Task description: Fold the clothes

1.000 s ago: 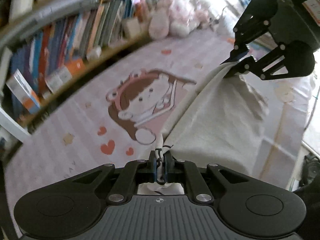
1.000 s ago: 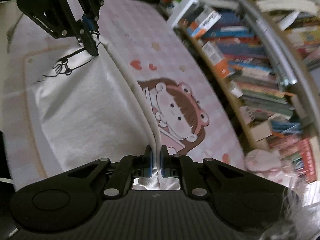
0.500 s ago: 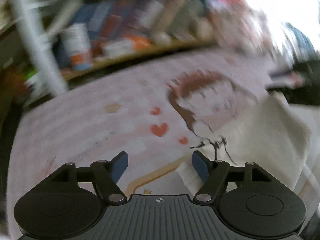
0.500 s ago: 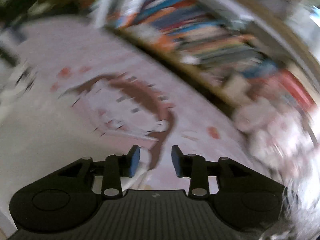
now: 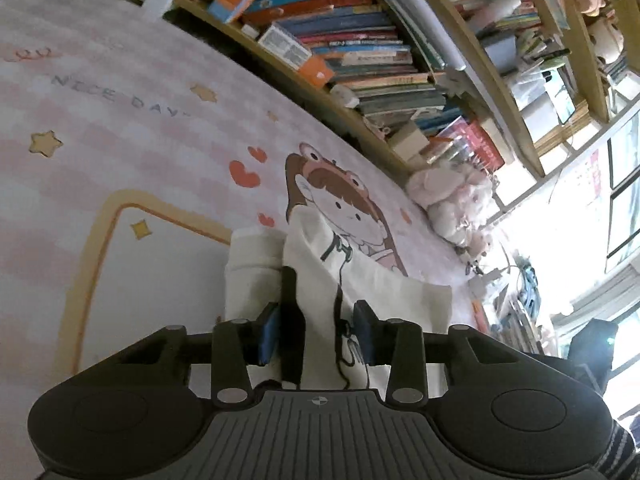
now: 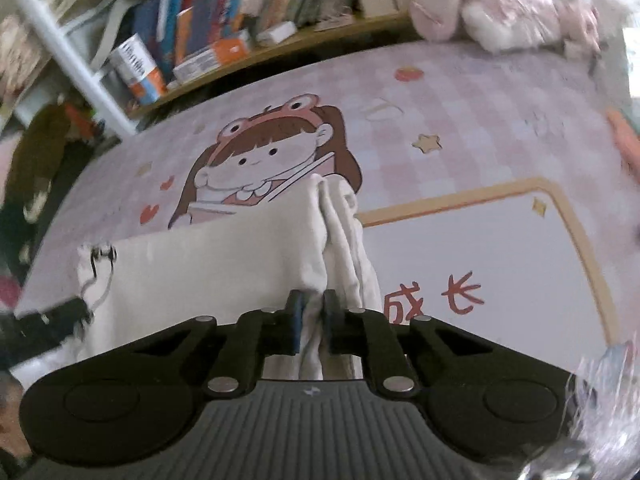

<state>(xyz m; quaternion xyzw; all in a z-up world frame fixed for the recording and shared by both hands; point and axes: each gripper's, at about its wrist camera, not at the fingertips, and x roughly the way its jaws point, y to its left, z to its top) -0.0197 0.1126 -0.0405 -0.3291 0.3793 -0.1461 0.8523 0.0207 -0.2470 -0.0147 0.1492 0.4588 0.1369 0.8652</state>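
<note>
A cream garment point(image 5: 384, 292) with a black line drawing lies folded on the pink checked bedsheet point(image 5: 120, 92). My left gripper point(image 5: 316, 334) sits low over its near end. Its jaws stand apart and are closing, with a fold of the cloth between them, and the blue pads point(image 5: 267, 334) do not press on it. In the right wrist view the same garment point(image 6: 224, 256) stretches away to the left. My right gripper point(image 6: 313, 314) is shut on its bunched edge, where several layers meet. A dark blurred shape at the garment's far left corner is too smeared to identify.
A low bookshelf point(image 5: 360, 52) packed with books runs along the far side of the bed. Pink plush toys point(image 5: 452, 200) sit at its end, also in the right wrist view as plush toys point(image 6: 492, 4). The sheet carries a cartoon girl print point(image 6: 268, 152).
Both grippers let go of the garment edge they held taut a second ago, rolled and dropped. The right has shut on a bunched edge again; the left now straddles the cloth.
</note>
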